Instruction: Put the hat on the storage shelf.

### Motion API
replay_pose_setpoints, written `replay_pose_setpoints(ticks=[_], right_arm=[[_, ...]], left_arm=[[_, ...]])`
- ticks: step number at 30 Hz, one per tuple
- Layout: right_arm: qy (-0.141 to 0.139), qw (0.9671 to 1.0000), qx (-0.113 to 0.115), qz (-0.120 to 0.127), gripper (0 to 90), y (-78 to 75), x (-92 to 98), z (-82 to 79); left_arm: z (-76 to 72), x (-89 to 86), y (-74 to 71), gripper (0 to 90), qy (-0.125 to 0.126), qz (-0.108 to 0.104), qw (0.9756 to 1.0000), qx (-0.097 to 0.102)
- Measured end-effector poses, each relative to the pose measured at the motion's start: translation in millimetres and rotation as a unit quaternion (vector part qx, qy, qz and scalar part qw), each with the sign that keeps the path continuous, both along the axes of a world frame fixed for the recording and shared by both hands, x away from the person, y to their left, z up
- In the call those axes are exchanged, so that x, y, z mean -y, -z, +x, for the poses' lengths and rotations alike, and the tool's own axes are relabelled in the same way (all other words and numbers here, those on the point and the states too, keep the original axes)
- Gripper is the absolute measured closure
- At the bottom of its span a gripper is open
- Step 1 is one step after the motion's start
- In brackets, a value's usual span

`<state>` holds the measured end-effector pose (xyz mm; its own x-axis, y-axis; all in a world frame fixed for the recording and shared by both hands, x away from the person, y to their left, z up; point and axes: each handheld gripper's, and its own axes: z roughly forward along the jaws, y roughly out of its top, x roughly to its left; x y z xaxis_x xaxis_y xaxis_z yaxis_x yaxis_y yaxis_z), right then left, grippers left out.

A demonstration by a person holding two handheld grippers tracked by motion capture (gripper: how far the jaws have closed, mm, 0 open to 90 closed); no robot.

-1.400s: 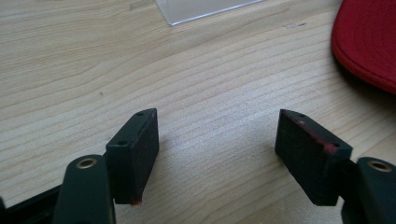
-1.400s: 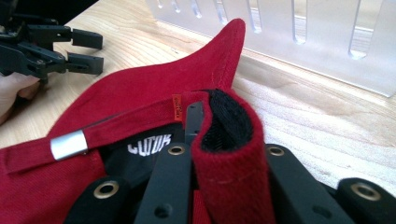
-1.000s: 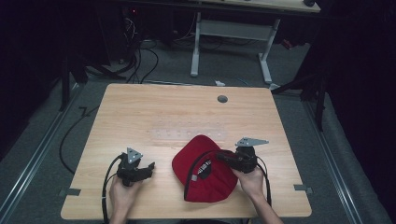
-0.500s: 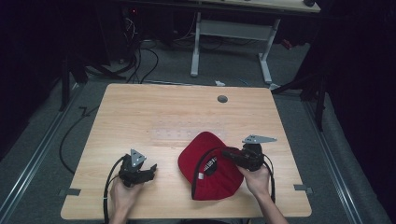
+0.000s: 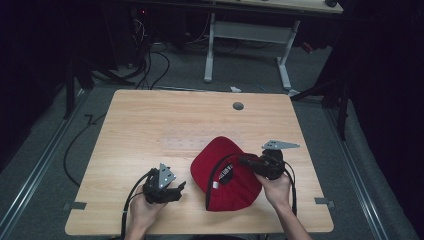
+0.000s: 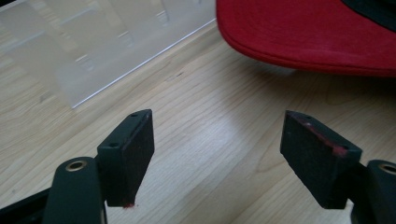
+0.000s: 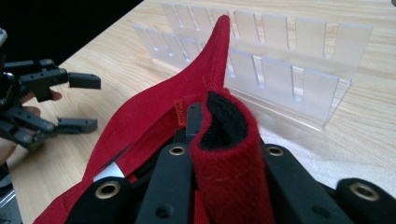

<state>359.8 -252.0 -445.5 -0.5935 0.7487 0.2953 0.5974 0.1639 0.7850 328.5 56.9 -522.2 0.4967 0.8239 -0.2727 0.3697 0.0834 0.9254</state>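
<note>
Two tongs are in play at the near edge of the table point(image 5: 150, 115). The right gripper point(image 5: 246, 161) is clamped on the rim of the red cap point(image 5: 220, 150); in the right gripper view its jaws pinch a folded strip of red fabric with a black lining point(image 7: 224, 140) between the pads. The left gripper point(image 5: 175, 189) stands with its jaws spread wide and nothing between them; the left gripper view shows bare wood between the two black pads point(image 6: 133, 149) and the cap's red edge point(image 6: 303, 32) just beyond, not touching them.

The cap sits near the right of centre on the table, tilted up on one side by the right gripper, with its inside and a white label point(image 5: 214, 185) facing the near left. A clear slotted rack point(image 7: 280, 60) stands just beyond the cap, toward the far side, with its slots unoccupied.

Progress, as judged: the cap is secured on one side and partly raised. The second hold is not yet taken; the left gripper is near the cap's left edge and aimed at it. Remaining work appears to be gripping that edge and then shaping or placing the cap, possibly at the rack.
</note>
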Motion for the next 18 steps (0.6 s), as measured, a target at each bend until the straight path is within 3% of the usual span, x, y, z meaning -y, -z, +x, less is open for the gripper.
replay_pose_setpoints(ticks=[18], right_arm=[[0.005,0.9998,0.009,0.018,81.6,-16.7,-3.4,3.4]], left_arm=[[-0.2,42.0,-4.7,22.5,0.026,0.006,0.9996,0.013]])
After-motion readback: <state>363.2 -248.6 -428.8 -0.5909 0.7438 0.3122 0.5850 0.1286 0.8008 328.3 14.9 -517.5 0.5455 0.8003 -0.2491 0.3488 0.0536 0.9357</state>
